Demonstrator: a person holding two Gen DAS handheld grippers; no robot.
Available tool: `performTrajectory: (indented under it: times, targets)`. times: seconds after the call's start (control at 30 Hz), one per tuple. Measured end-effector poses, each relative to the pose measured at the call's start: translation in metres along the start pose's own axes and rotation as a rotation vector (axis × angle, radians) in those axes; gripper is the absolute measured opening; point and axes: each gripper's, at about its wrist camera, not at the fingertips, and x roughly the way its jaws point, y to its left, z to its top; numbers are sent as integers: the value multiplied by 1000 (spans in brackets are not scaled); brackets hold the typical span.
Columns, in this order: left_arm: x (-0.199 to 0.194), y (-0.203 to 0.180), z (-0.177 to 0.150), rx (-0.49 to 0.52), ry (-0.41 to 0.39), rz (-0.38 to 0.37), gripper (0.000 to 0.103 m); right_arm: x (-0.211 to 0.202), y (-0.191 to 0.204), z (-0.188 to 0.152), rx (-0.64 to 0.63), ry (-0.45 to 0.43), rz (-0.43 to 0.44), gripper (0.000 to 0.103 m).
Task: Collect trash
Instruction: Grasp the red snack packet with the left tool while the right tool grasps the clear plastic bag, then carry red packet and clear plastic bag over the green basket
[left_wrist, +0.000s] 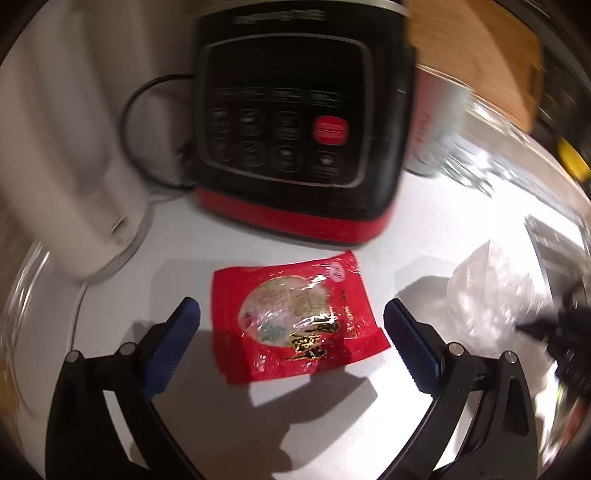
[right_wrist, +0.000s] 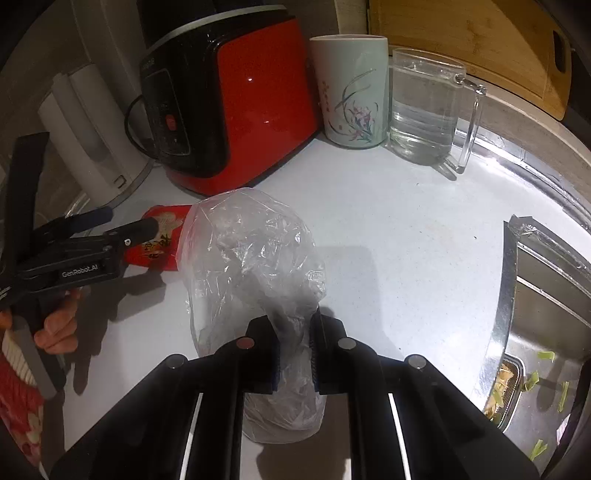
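Observation:
A red snack wrapper (left_wrist: 295, 321) with gold print lies flat on the white counter, between the blue pads of my left gripper (left_wrist: 291, 325), which stands open around it without touching. The same wrapper (right_wrist: 162, 240) shows in the right wrist view, partly hidden behind the left gripper (right_wrist: 125, 225) held by a hand. A crumpled clear plastic bag (right_wrist: 251, 266) stands on the counter; my right gripper (right_wrist: 293, 350) is shut on its near part. In the left wrist view the bag (left_wrist: 491, 295) sits at the right.
A red and black rice cooker (right_wrist: 236, 103) stands at the back, a white kettle (right_wrist: 88, 133) to its left. A flowered cup (right_wrist: 351, 92) and a glass mug of water (right_wrist: 424, 107) stand behind. A steel sink (right_wrist: 546, 314) with scraps lies right.

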Motion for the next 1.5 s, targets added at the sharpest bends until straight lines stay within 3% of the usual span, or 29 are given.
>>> performTrajectory:
  times: [0.17,0.3,0.5,0.67,0.8,0.9,0.97,1.0,1.03,1.07,1.17,1.3,1.5]
  targets:
    - [17,6,2,238,50,-153,95,-20,-4,-10,-10,-8,28,14]
    - [29,6,3,406,56,-215,95,-28,-1,-16,-34,-11,38,16]
    - [47,4,4,525,87,-272,95,-32,5,-22,-46,-13,87,16]
    - [50,14,3,475,94,-339,95,-33,8,-23,-34,-21,121,16]
    - [45,20,-6,441,52,-345,91,-36,8,-23,-12,-30,133,16]
    - [36,23,-10,430,34,-347,65,-40,10,-24,0,-40,139,17]
    - [34,21,-8,407,35,-336,35,-43,11,-25,2,-43,144,17]
    - [33,22,-6,384,41,-322,29,-45,12,-26,1,-45,146,17]
    - [33,23,-5,358,46,-308,13,-47,13,-27,1,-47,146,17]
    - [34,25,-4,330,57,-303,7,-49,13,-28,1,-49,147,17]
    - [31,26,-6,277,72,-255,4,-55,14,-32,6,-53,147,17]
    - [13,7,-18,287,64,-153,4,-65,14,-38,17,-59,150,17]
    - [-34,-27,-42,211,69,-99,4,-95,20,-56,22,-79,136,17]
